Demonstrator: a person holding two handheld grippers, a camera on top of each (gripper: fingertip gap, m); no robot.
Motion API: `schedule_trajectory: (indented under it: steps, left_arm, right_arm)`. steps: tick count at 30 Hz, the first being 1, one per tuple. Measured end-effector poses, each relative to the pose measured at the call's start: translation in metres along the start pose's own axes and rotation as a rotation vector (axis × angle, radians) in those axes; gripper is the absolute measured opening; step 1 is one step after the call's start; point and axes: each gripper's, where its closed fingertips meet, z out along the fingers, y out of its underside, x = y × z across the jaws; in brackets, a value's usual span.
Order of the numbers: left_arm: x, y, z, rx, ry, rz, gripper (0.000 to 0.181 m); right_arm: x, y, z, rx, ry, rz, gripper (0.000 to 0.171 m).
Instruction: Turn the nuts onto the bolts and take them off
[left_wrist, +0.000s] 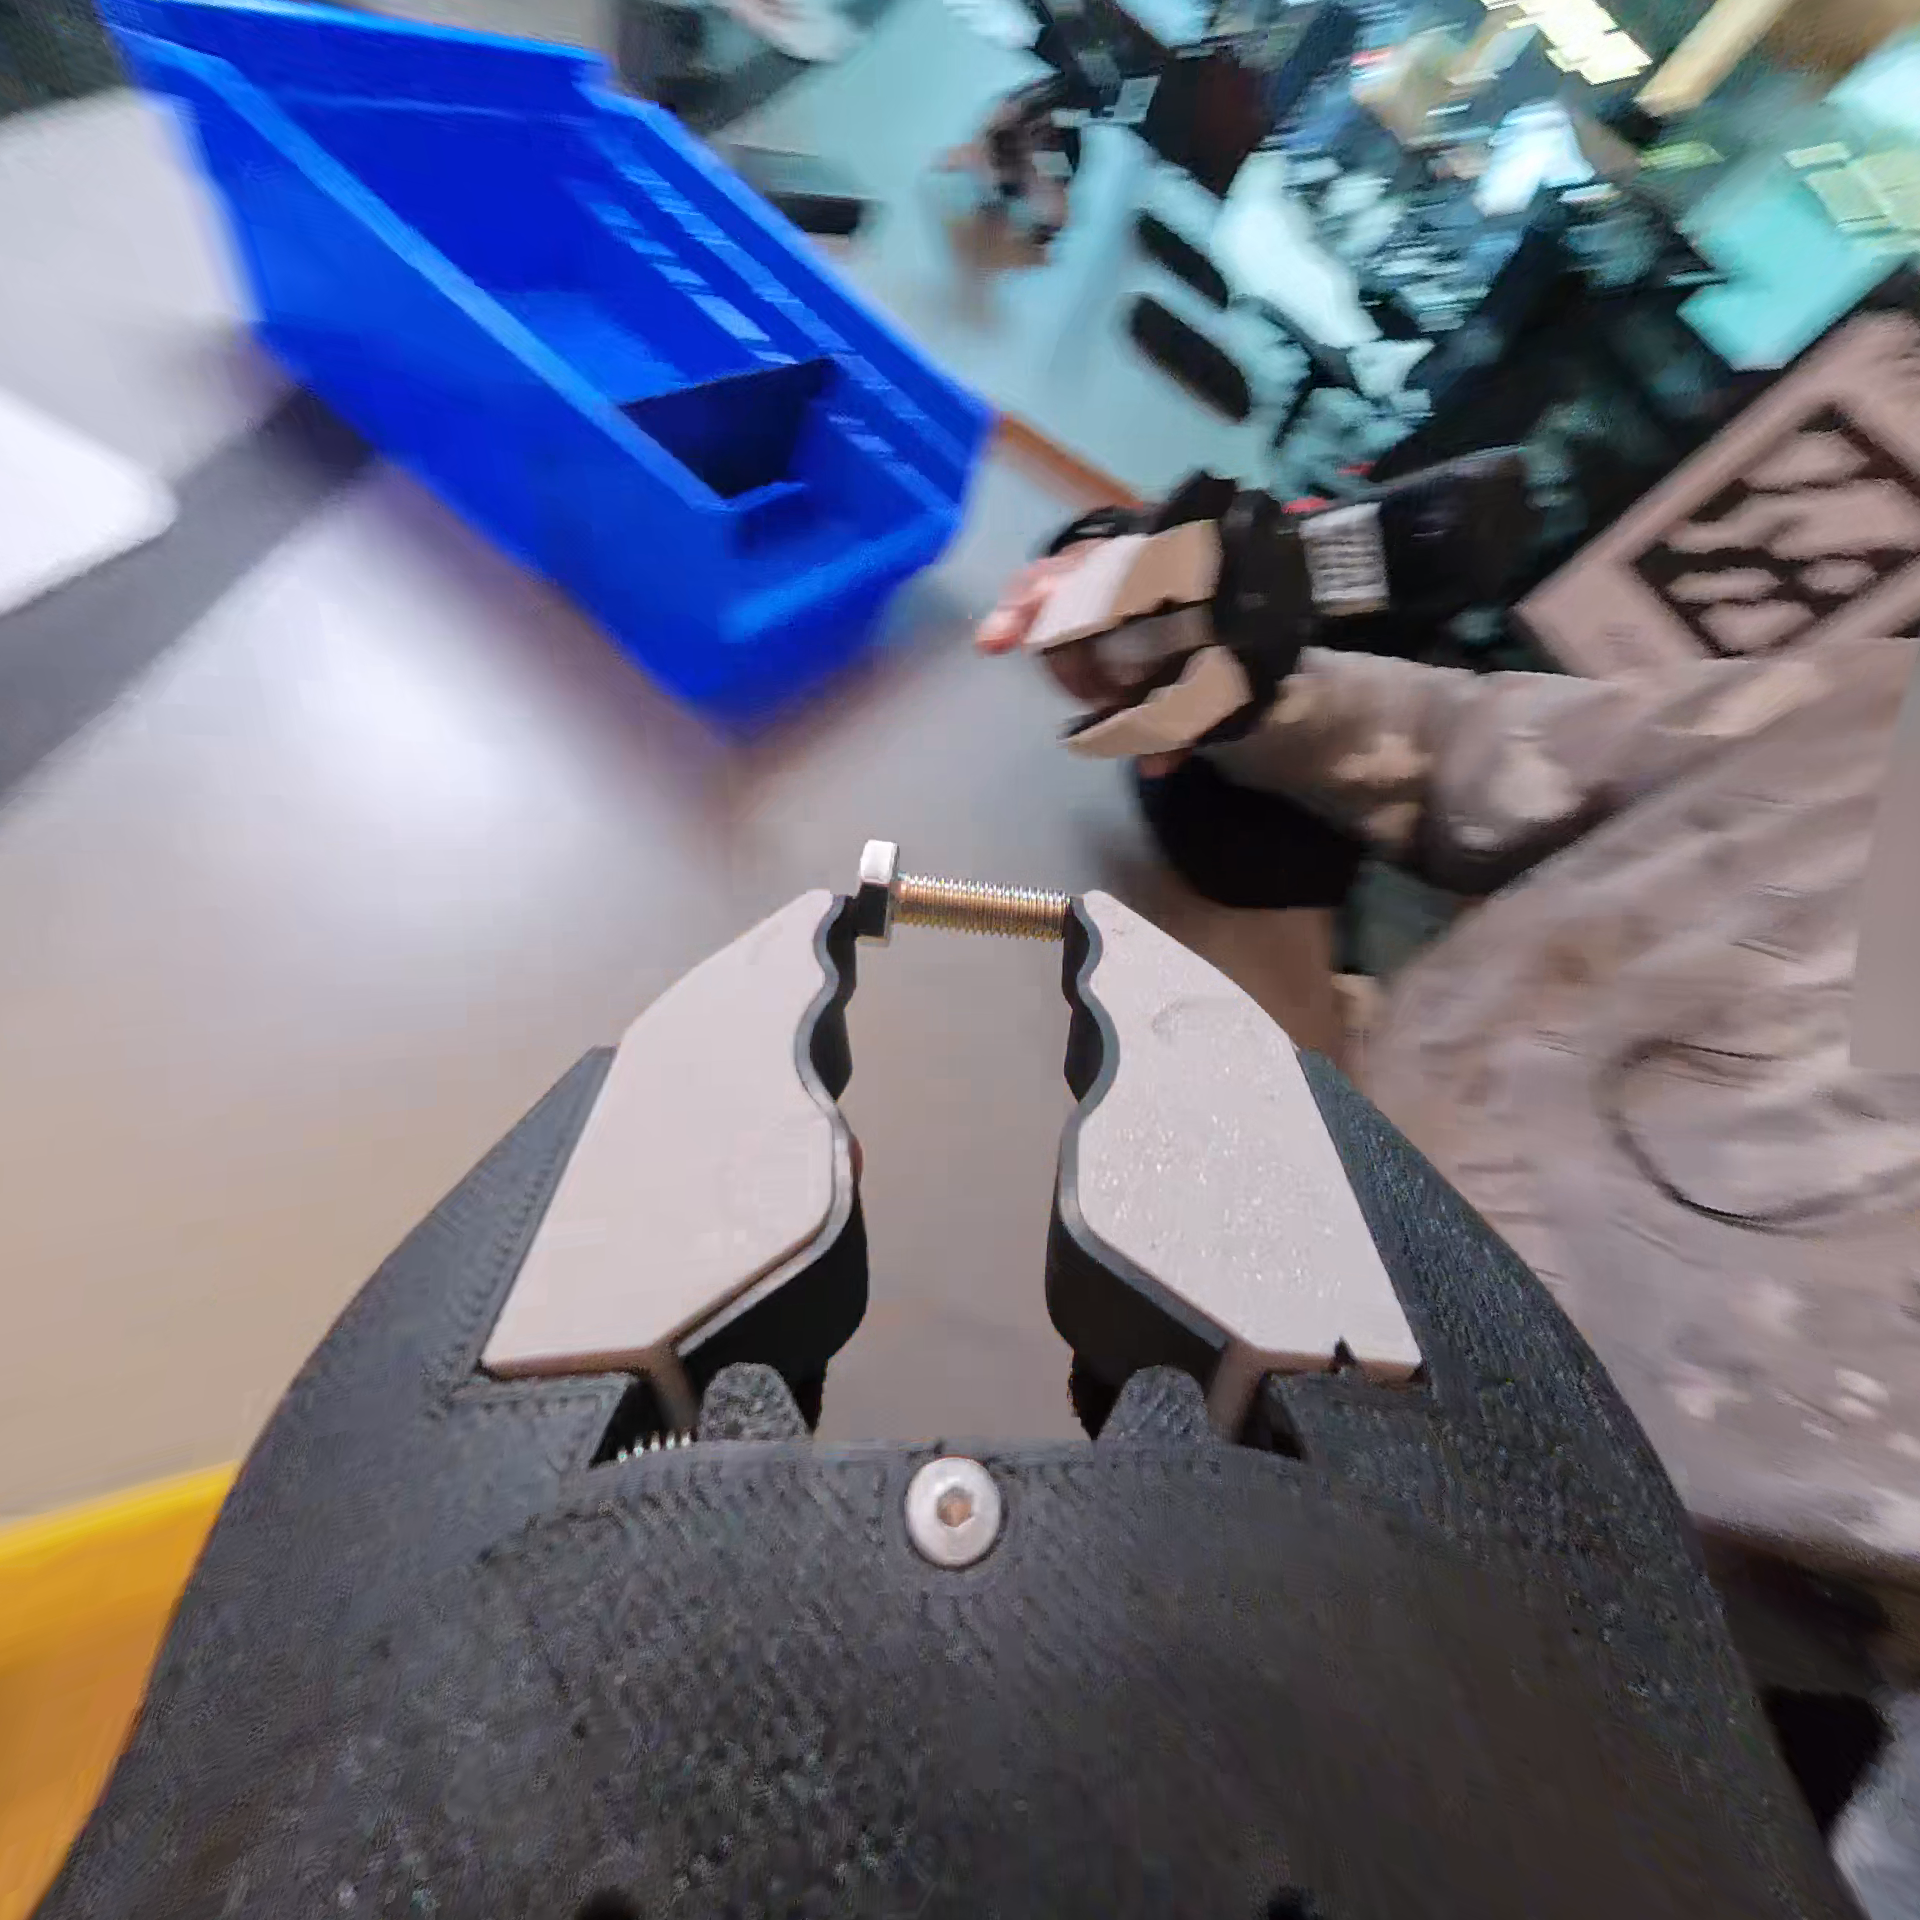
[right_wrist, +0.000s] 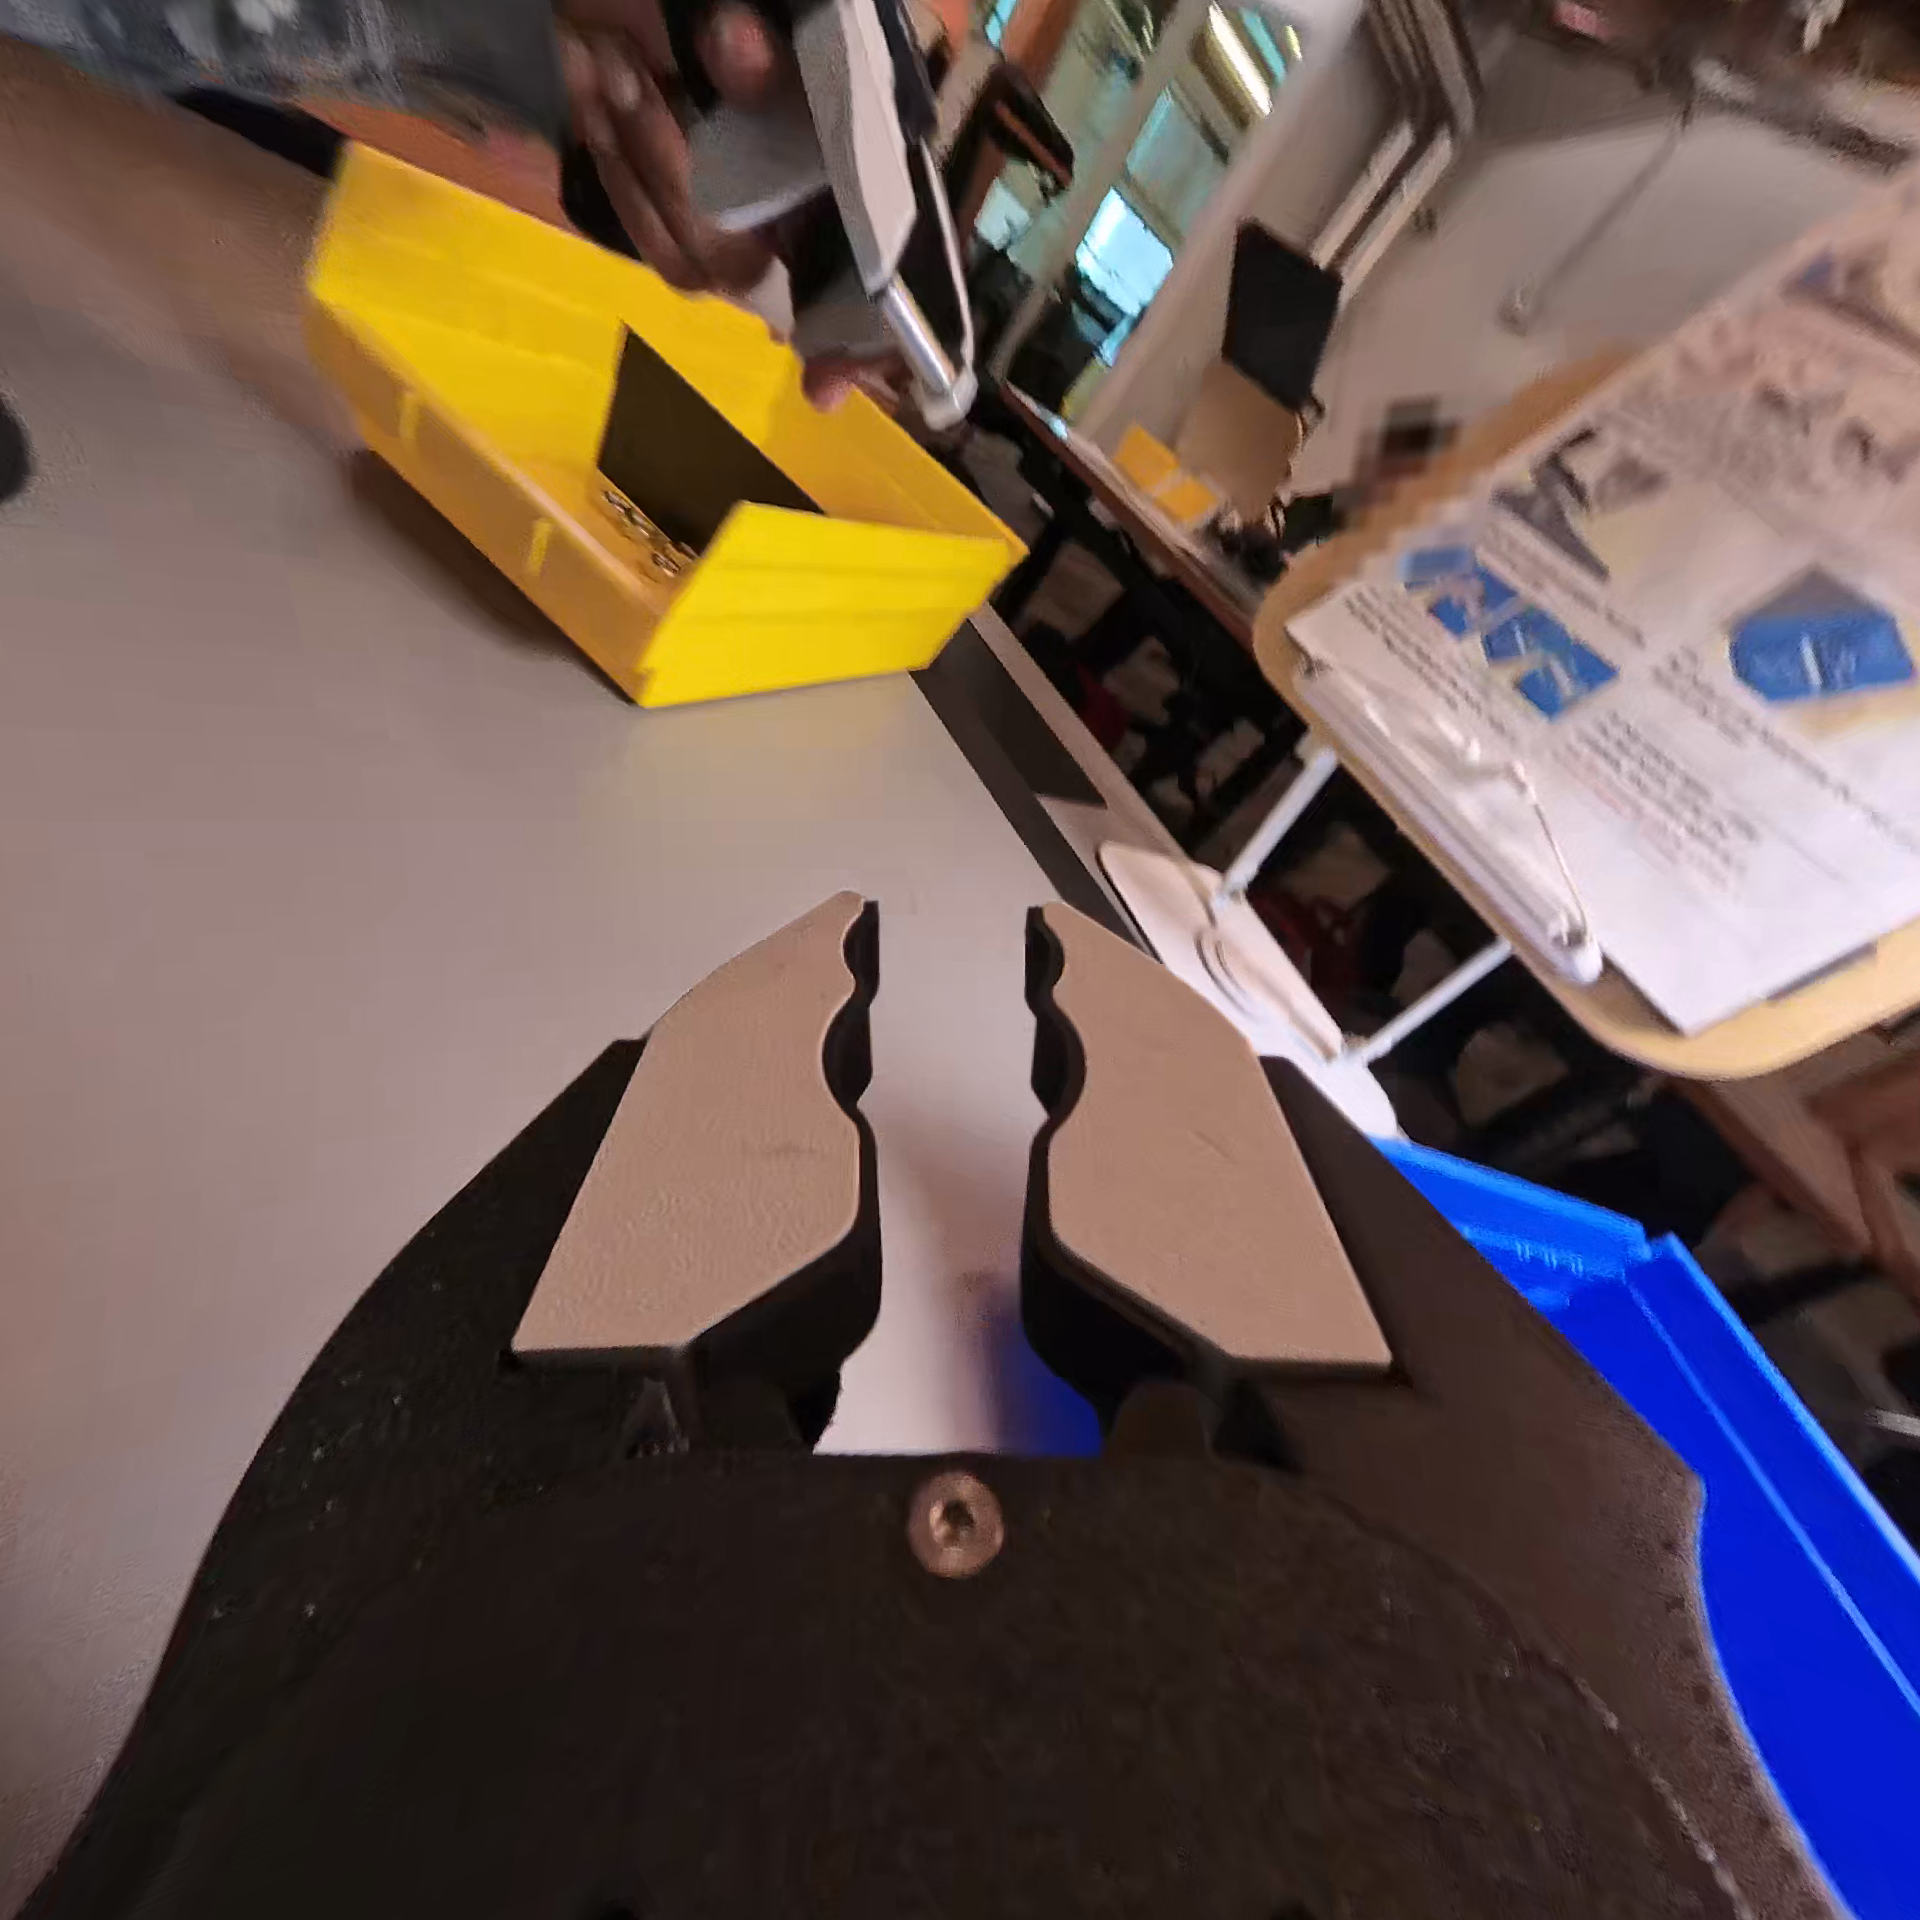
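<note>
One bolt clamped, other gripper empty

Left gripper (left_wrist: 964, 914) pinches a brass-threaded bolt (left_wrist: 966, 902) lengthwise, head against one fingertip, thread end against the other, above the grey table (left_wrist: 312, 987). Right gripper (right_wrist: 951, 935) jaws spread, nothing between them. Blue bin (left_wrist: 582, 343) beyond the bolt; yellow bin (right_wrist: 665, 520) farther along the table.

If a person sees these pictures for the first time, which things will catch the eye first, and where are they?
First comes the bolt, clamped end to end between the tips of the left gripper, with no nut on its thread. Next are the two bright bins on the grey table: the blue bin behind the bolt and the yellow bin ahead of the open, empty right gripper.
</note>
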Motion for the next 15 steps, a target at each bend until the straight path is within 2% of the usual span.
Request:
schedule_trajectory:
  steps: [3, 6, 9, 13, 15]
  left_arm:
    - [0.056, 0.020, 0.048, 0.008, 0.251, -0.036, 0.039]
    - [0.085, 0.038, 0.083, 0.018, 0.387, -0.092, 0.039]
    - [0.097, 0.050, 0.104, 0.022, 0.460, -0.161, 0.039]
    - [0.101, 0.058, 0.112, 0.021, 0.488, -0.212, 0.039]
    - [0.101, 0.061, 0.113, 0.023, 0.479, -0.233, 0.039]
  right_arm:
    - [-0.024, -0.021, 0.004, 0.074, -0.026, -0.078, 0.030]
    - [-0.044, -0.038, 0.005, 0.133, -0.022, -0.165, 0.034]
    - [-0.062, -0.045, 0.005, 0.151, -0.041, -0.228, 0.036]
    - [-0.079, -0.042, 0.006, 0.137, -0.095, -0.288, 0.020]
    - [-0.082, -0.039, 0.006, 0.121, -0.119, -0.285, 0.019]
